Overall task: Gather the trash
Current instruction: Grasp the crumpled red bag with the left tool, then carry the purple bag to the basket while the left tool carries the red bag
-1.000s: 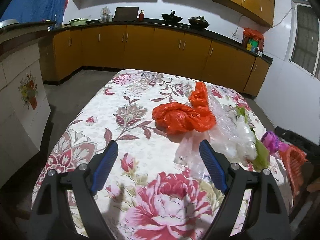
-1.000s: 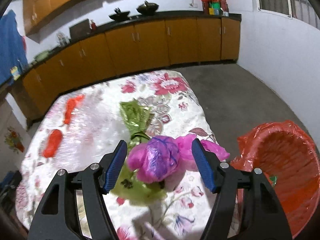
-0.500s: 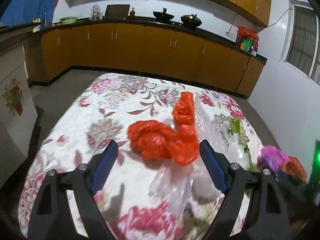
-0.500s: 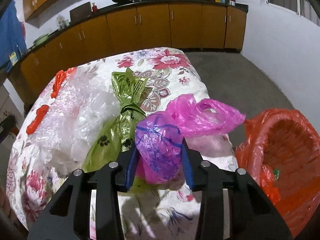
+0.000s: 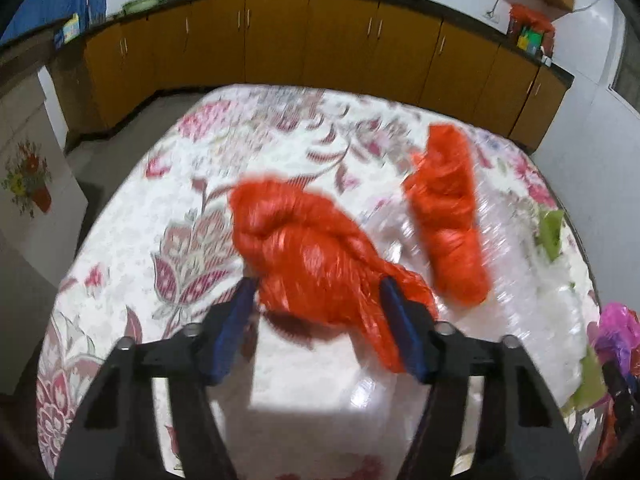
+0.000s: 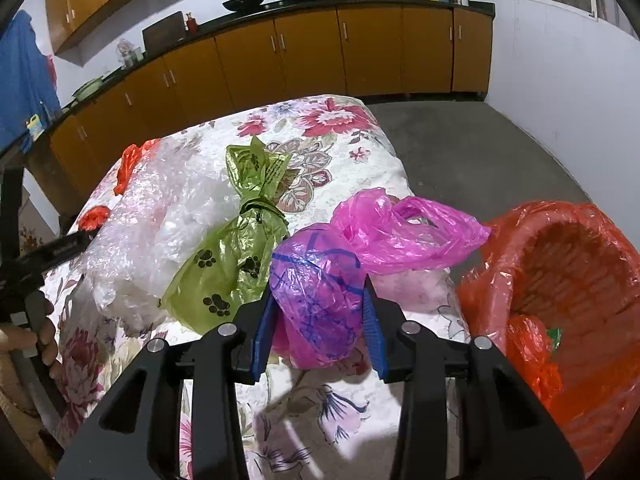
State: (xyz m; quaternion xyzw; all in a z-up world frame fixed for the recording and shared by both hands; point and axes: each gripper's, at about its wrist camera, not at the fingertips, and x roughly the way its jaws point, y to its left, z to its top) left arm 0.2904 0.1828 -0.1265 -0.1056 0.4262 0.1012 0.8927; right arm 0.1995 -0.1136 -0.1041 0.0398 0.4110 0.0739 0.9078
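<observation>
Left wrist: left gripper jaws closing around crumpled orange bag on floral counter; grip unclear, frame blurred.
Right wrist: right gripper jaws clamp purple-pink bag, beside orange-lined basket.

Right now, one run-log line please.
left tongs: around orange bag | right tongs: shut on pink bag | lined bin: right

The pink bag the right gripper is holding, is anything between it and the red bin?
Nothing visible is in the way. The crumpled pink plastic bag sits between the jaws of the right gripper, and the basket lined with red plastic stands open just to its right, past the edge of the floral-clothed table.
</observation>
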